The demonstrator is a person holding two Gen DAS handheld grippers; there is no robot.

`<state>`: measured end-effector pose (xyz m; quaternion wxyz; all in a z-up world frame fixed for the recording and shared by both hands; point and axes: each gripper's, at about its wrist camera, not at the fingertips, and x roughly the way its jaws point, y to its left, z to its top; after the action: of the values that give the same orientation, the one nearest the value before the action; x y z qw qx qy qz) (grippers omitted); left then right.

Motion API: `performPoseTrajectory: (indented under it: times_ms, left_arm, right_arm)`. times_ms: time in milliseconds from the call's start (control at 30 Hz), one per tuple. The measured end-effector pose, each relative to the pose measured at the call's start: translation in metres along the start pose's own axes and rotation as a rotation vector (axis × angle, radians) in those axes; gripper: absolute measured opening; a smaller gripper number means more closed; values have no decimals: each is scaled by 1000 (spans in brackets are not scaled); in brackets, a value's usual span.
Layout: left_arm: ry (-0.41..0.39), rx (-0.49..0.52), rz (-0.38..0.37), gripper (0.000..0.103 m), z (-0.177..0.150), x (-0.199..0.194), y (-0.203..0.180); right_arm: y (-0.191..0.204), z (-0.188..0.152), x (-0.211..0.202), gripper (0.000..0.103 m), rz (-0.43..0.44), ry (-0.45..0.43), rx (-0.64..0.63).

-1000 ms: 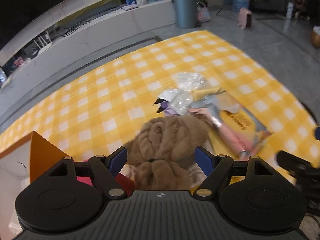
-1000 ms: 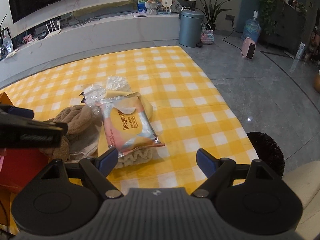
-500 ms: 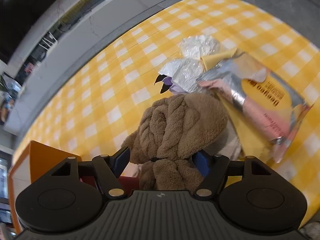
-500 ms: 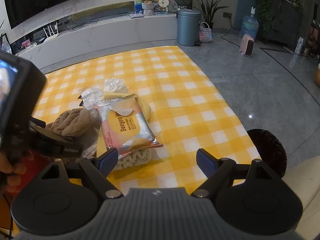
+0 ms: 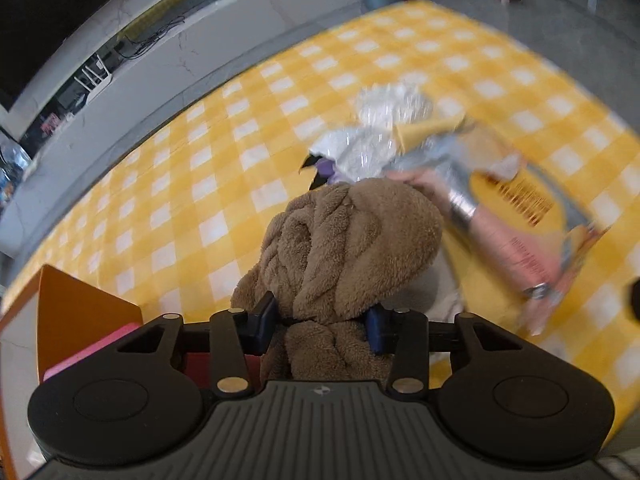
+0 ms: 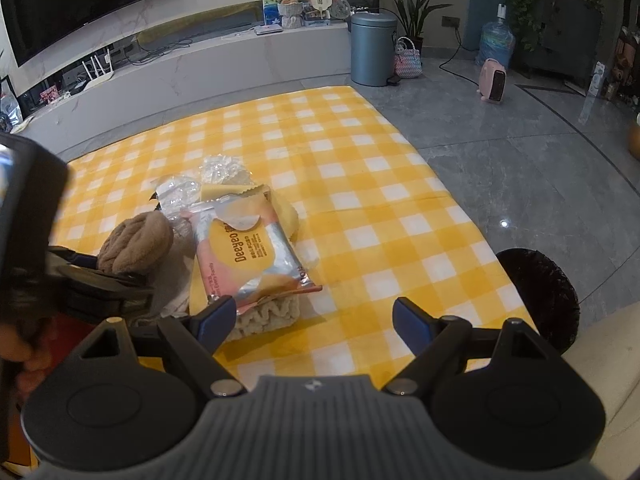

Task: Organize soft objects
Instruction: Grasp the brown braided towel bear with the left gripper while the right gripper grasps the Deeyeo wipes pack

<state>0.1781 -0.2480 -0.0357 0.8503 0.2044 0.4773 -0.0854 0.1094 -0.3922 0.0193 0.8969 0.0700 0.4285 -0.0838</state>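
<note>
- Orange storage box (image 5: 86, 308): at lower L of L wrist view, just beside the brown towel; holds a pink item (image 5: 94, 350) and sth red next to it, both only partly seen.
- Brown plush towel (image 5: 348, 248), rolled/twisted: on yellow-white check blanket (image 5: 240, 128), at L end of the pile; its lower waist sits between the L gripper (image 5: 318, 326) pads.
- Wet-wipes pack "Deeyeo" (image 6: 250, 252), silver/pink/yellow: lies flat on top of a cream knit cloth (image 6: 266, 314), just R of the towel.
- Clear crinkly plastic bags (image 6: 192, 190), w/ sth purple-black inside one: behind the towel and pack, touching both.
- Blue-grey bin (image 6: 372, 50) on the floor past the blanket's far edge; contents not visible.
- Change vs 1 s ago: L jaws were spread wide either side of the towel, now much narrower and closing, blue pads pressing into the plush. L view now sits closer over the towel and is blurred. Pile unchanged; R gripper view unchanged.
- L gripper pose: pitched steeply down over the towel, box to its L; a hand (image 6: 20, 354) on its handle shows at L edge of R wrist view.
- R gripper (image 6: 312, 320): jaws wide apart, nothing between them, angled down above the blanket's near edge, L pad just beside the knit cloth's corner.
</note>
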Motion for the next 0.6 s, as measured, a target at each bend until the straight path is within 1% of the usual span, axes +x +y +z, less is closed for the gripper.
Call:
performPoseTrajectory:
  times_ms: [100, 167, 233, 267, 300, 333, 400, 433, 500, 567, 600]
  left_arm:
    - [-94, -63, -73, 50, -7, -25, 11]
    - [-142, -107, -104, 50, -12, -40, 19]
    - [-187, -149, -133, 50, -20, -54, 26]
    - [-206, -166, -152, 50, -23, -60, 30]
    - [-219, -180, -170, 50, -26, -65, 34]
    - [-227, -192, -187, 50, -29, -68, 39]
    - [-240, -219, -211, 50, -34, -74, 46]
    - [-245, -234, -213, 50, -37, -76, 50]
    - [-259, -257, -209, 50, -41, -80, 56]
    - [-278, -272, -221, 50, -43, -82, 62]
    - [-282, -281, -232, 50, -44, -84, 64]
  right_arm:
    - [-6, 2, 8, 84, 74, 0, 41]
    - [-8, 4, 15, 84, 93, -9, 53]
    - [0, 6, 16, 84, 89, -75, 5]
    - [7, 6, 17, 85, 80, -114, -38]
    - [15, 7, 18, 85, 82, -131, -87]
    - [22, 8, 21, 85, 106, -130, -128]
    - [34, 9, 31, 86, 170, -93, -162]
    - [40, 10, 37, 86, 178, -75, -170]
    - [47, 11, 48, 86, 146, -65, -183]
    - [50, 12, 56, 86, 101, -74, -171]
    - [49, 13, 60, 86, 103, -68, -163]
